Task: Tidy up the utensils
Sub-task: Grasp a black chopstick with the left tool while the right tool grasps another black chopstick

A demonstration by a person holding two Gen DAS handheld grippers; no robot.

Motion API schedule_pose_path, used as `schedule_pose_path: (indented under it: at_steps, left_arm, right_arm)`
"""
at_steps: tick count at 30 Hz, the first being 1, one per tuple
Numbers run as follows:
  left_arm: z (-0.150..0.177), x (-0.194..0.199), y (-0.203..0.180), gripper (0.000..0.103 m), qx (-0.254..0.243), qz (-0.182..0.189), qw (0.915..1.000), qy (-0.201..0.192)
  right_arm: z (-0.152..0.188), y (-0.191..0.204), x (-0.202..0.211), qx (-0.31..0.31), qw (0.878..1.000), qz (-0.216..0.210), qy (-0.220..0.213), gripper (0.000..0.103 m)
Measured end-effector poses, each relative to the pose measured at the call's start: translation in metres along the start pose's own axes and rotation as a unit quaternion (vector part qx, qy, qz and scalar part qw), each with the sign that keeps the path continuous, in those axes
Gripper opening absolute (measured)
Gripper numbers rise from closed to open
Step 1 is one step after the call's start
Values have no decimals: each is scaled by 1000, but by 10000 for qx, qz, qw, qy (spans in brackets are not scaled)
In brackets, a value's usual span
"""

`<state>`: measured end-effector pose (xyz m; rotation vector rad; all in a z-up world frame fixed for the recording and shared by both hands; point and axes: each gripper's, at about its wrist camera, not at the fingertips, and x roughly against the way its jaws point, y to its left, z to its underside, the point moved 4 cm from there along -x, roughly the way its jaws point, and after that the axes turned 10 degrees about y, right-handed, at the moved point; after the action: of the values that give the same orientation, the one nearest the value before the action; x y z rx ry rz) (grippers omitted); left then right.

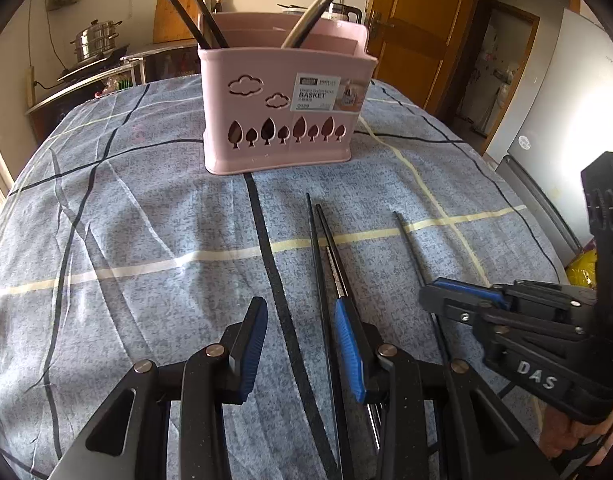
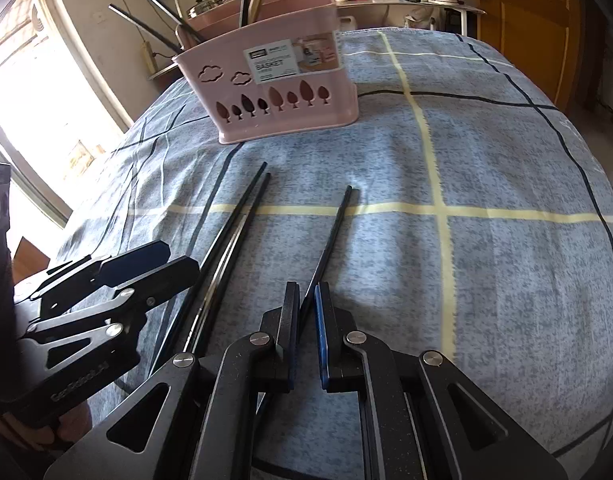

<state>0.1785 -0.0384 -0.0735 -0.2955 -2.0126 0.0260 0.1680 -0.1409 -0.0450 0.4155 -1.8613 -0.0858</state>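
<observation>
On a blue checked cloth (image 2: 486,152), the right gripper (image 2: 305,300) has its jaws clamped on a lone black chopstick (image 2: 338,220), low to lift it toward the pink utensil basket (image 1: 278,120) standing at the far side (already holding several utensils). The left gripper (image 1: 300,320) hangs with jaws apart and empty, just left of the chopstick pair (image 1: 320,236). Near ends are hidden under the tongs; the pair seems partly metal.

The right hand-held gripper (image 2: 305,300) is pinching a single chopstick (image 2: 334,236) lying on the worktop (image 2: 486,280). A chopstick pair (image 2: 234,236) is lying just left, beside the left hand-held gripper (image 2: 158,258). A pink basket (image 2: 282,96) is standing beyond.
</observation>
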Motion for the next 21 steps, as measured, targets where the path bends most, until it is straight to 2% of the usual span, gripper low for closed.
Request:
schedule_pose_path:
  at_steps: [3, 6, 9, 10, 11, 13, 18, 21]
  left_arm:
    - [1, -5, -3, 35, -78, -125, 9999, 30]
    - [1, -9, -8, 35, -274, -405, 9988, 41]
    - [2, -8, -7, 26, -232, -516, 9984, 69]
    - [4, -6, -4, 20, -176, -539, 9984, 68]
    - [6, -5, -1, 15, -131, -551, 9984, 72]
    - [12, 0, 6, 11, -29, -576, 9983, 78]
    - [23, 10, 23, 11, 230, -485, 9985, 141]
    - [18, 10, 26, 11, 253, -409, 9985, 243]
  right_arm:
    - [1, -4, 1, -33, 10000, -26, -14, 8]
    - [2, -4, 2, -29, 10000, -29, -27, 8]
    - [2, -5, 3, -24, 10000, -21, -20, 8]
    - [3, -6, 3, -30, 10000, -24, -21, 8]
    - [4, -8, 4, -41, 10000, -34, -19, 8]
    - [5, -10, 5, -60, 9999, -80, -3, 8]
    - [5, -16, 6, -187, 9996, -196, 42, 8]
    - [1, -17, 5, -256, 9995, -153, 77, 8]
